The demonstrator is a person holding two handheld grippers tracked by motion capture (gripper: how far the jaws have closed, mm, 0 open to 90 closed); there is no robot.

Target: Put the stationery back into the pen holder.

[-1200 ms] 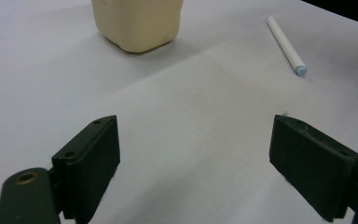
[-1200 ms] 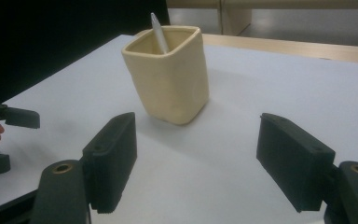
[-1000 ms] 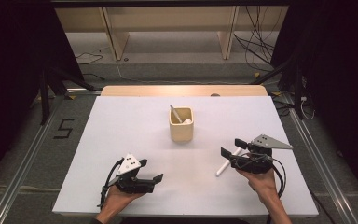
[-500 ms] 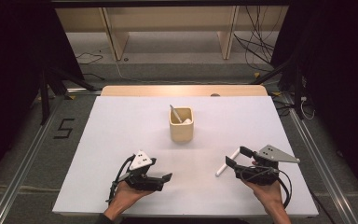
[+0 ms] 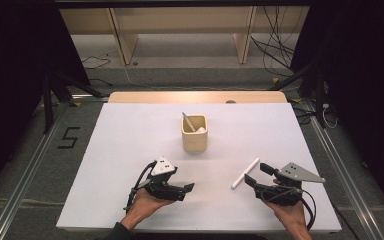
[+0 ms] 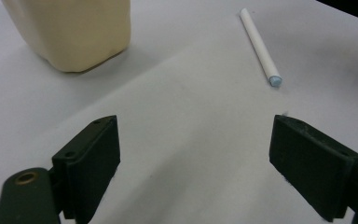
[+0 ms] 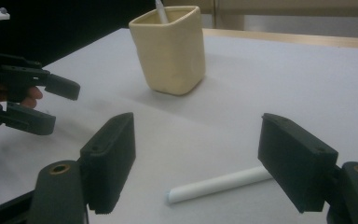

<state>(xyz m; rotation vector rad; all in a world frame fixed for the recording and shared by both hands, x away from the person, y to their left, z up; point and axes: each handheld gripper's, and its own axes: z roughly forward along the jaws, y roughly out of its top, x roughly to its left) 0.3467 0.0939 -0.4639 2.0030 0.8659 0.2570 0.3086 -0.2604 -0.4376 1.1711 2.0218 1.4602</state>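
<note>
Black plastic jaws stand wide apart on the right claw (image 5: 256,175), which has drawn back toward the near edge of the white worktop (image 5: 130,130) over the last second. It grips nothing. Just beyond it, the slim white stick (image 5: 245,173) lies flat and loose on the surface, in the same spot as a second ago, its near end almost between those jaws in the right gripper view. The left claw (image 5: 187,189), also open and empty, has slid rightward along the near edge. Farther off, mid-worktop, stands the cream square ceramic cup (image 5: 195,133), upright, with a pale utensil (image 5: 188,121) leaning inside. My guess is that the stick is next for the cup, with a pickup lining up.
</note>
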